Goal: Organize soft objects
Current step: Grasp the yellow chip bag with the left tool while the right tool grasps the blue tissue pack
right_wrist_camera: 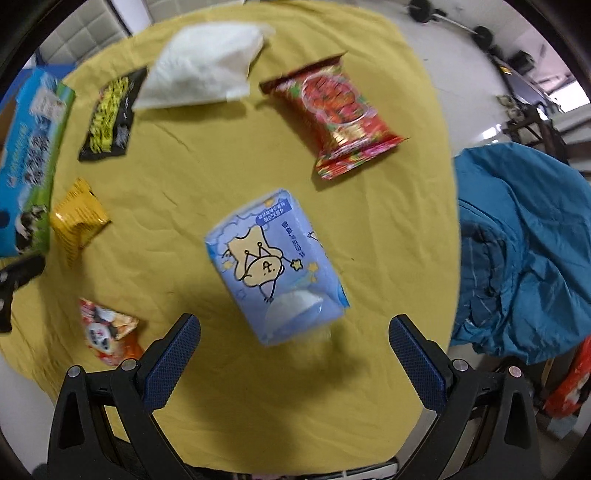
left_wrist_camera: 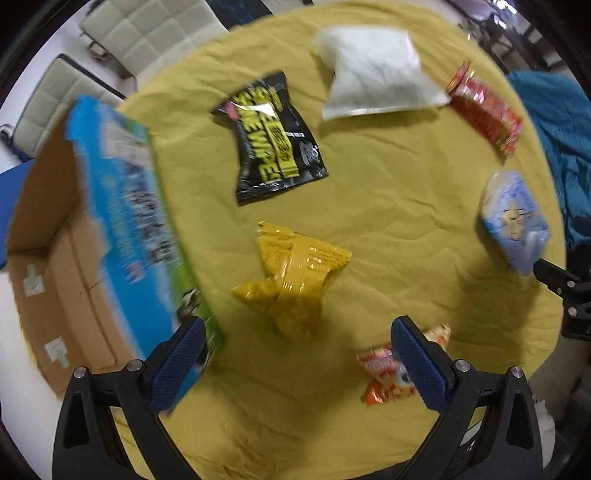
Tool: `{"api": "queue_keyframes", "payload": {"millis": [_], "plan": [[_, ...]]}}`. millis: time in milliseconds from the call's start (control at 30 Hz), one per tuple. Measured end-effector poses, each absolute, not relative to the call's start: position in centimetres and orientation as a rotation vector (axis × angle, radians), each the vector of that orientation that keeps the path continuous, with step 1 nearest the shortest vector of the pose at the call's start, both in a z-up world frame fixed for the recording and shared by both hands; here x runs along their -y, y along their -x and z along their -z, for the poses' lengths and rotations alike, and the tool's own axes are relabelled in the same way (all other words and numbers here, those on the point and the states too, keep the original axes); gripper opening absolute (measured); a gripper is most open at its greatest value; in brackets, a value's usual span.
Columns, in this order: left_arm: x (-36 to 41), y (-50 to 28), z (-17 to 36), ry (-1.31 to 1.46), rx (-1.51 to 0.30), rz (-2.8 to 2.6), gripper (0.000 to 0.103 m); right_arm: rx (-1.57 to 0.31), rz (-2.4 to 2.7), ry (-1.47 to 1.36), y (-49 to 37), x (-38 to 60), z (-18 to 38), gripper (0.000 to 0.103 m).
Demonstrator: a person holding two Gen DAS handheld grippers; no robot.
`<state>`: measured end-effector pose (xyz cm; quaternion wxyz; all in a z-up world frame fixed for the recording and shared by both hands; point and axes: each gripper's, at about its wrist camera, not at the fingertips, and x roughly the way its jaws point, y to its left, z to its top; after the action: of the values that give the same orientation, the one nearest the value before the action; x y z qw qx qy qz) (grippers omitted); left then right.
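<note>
On the yellow cloth point(left_wrist_camera: 388, 177) lie several soft packs. My left gripper point(left_wrist_camera: 297, 363) is open above a yellow snack bag point(left_wrist_camera: 295, 273); an orange snack pack point(left_wrist_camera: 384, 376) sits by its right finger. My right gripper point(right_wrist_camera: 295, 362) is open just short of a light blue tissue pack point(right_wrist_camera: 275, 264), also in the left wrist view point(left_wrist_camera: 515, 221). A black-and-yellow bag point(left_wrist_camera: 273, 136), a white pouch point(left_wrist_camera: 373, 74) and a red pack point(left_wrist_camera: 484, 107) lie farther back. The right wrist view also shows the red pack point(right_wrist_camera: 338, 110), white pouch point(right_wrist_camera: 207, 62), black bag point(right_wrist_camera: 110, 114), yellow bag point(right_wrist_camera: 77, 221) and orange pack point(right_wrist_camera: 107, 328).
An open cardboard box point(left_wrist_camera: 62, 266) with a blue printed flap point(left_wrist_camera: 125, 206) stands at the left edge of the cloth. A blue fabric heap point(right_wrist_camera: 524, 251) lies to the right. White chairs point(left_wrist_camera: 147, 33) stand behind.
</note>
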<state>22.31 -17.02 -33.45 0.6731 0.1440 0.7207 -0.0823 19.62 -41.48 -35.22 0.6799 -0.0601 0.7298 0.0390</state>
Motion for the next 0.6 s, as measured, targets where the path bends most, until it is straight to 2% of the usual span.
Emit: {"api": "queue_keyframes", "payload": {"millis": [67,167,333,367,467,600], "plan": [[17.3,-23.1,35.4,-0.357,-1.660,0.191,0.102,-1.656,-0.115,0.183,-20.1,41.2,36.7,0.103],[17.6,-23.9,37.8,-0.416,-1.710,0.186,0.094,-1.683,-0.160,0.247,-20.7,40.6,38.6,0.103],[17.8,-24.6,40.4,-0.473,-1.764,0.200,0.094,-1.718,-0.184,0.275,-21.6,40.5,40.5,0.103],[17.7,-24.7,40.9,-0.482,-1.777,0.191,0.091,-1.722,-0.184,0.275,-22.0,40.6,40.9,0.103],[17.8,-25.1,42.1,-0.467,-1.811,0.189,0.067,-1.743,-0.187,0.261,-22.7,40.9,41.9,0.103],[16.9,-25.2,43.2,-0.337,-1.854,0.171,0.053,-1.779,-0.196,0.197,-23.7,41.3,43.1,0.103]]}}
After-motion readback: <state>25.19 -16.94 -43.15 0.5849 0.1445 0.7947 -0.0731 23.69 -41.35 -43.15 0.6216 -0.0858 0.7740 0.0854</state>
